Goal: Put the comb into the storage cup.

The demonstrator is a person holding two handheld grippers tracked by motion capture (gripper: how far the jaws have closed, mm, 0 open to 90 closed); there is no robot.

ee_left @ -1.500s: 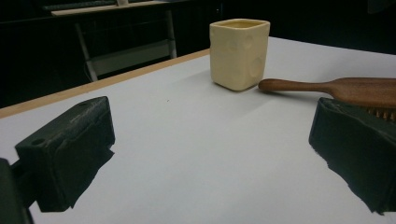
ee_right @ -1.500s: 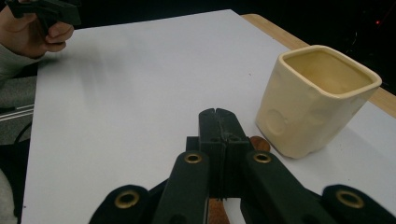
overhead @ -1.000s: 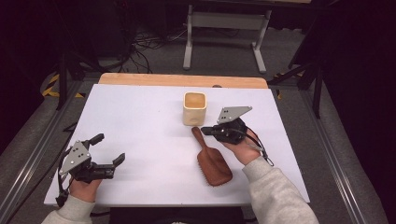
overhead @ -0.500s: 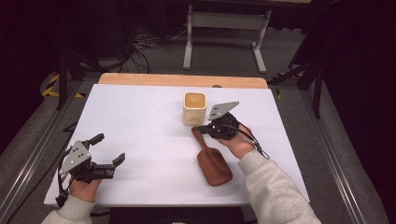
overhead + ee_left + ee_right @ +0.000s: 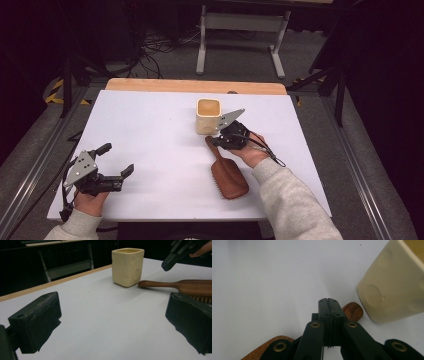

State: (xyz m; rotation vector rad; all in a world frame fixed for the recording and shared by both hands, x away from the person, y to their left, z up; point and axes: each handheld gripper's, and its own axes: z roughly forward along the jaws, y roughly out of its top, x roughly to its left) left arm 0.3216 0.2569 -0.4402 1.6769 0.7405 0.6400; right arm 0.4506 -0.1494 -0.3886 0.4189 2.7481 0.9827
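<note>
A brown wooden hairbrush [image 5: 229, 176] lies bristles-down on the white table [image 5: 150, 125], its handle end [image 5: 210, 141] pointing at a cream square cup [image 5: 208, 115]. My right gripper [image 5: 215, 142] hovers right over that handle end, just beside the cup, jaws shut flat together with nothing between them. In the right gripper view the closed tips [image 5: 328, 301] sit above the rounded handle end [image 5: 353, 311], with the cup [image 5: 392, 290] close at the right. My left gripper [image 5: 117, 159] rests near the front left, open and empty; from it I see cup [image 5: 128, 263] and brush [image 5: 175, 285].
A wooden strip [image 5: 195, 86] runs along the table's far edge. Behind it stand a metal stand [image 5: 240, 30] and cables on the dark floor. Broad bare tabletop lies between the two grippers.
My right gripper has moved left and down, from beside the cup's right to over the brush handle end. The left gripper has stayed put.
</note>
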